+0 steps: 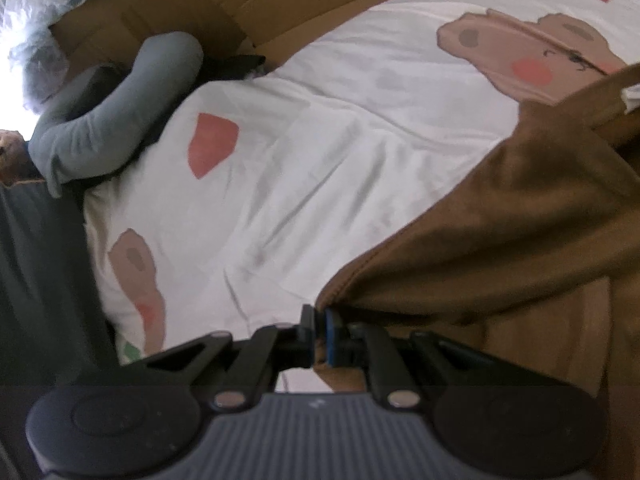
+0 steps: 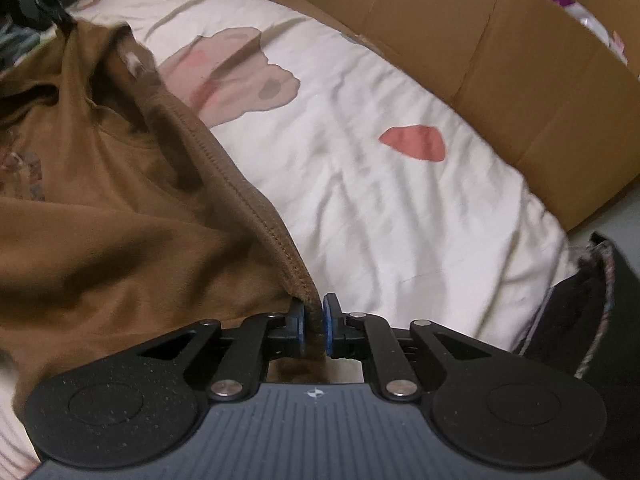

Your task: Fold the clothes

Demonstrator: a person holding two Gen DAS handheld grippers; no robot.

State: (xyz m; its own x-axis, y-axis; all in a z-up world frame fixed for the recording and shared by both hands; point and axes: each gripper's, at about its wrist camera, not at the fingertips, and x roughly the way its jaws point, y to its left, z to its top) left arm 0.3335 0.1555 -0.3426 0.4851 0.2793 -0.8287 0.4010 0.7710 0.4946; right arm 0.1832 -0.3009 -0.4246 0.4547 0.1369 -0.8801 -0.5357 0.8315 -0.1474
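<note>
Black linkage arms and round pivot housings fill the near edge of both wrist views, and each claw is pinching the same brown knit garment [image 1: 520, 216]. On the left side, the left gripper [image 1: 319, 334] has its blue-padded fingers pressed together on a corner of the cloth's hem, and from there the fabric rises and spreads away to the right, hanging in loose folds. On the other side, the right gripper [image 2: 315, 322] clamps a thick stitched edge between its pads; that seam runs up and away to the far left, with the rest of the brown garment [image 2: 100, 200] bunched in soft heaps on the left of that view. A faint printed patch shows on the cloth at the far left edge, too blurred to read.

Under the garment lies a white quilt printed with pink-cheeked brown animal shapes and red blotches [image 1: 320, 152], wrinkled and spread wide. Beyond the quilt [image 2: 380, 200], a wall of plain brown cardboard [image 2: 520, 80] curves along the far side. Over in the left wrist view, a long grey tube-shaped cushion [image 1: 116, 120] rests against the quilt's far left edge, beside the cardboard [image 1: 180, 8]. A dark fabric-lined container [image 2: 592, 312] stands at the near right of the quilt in the right wrist view.
</note>
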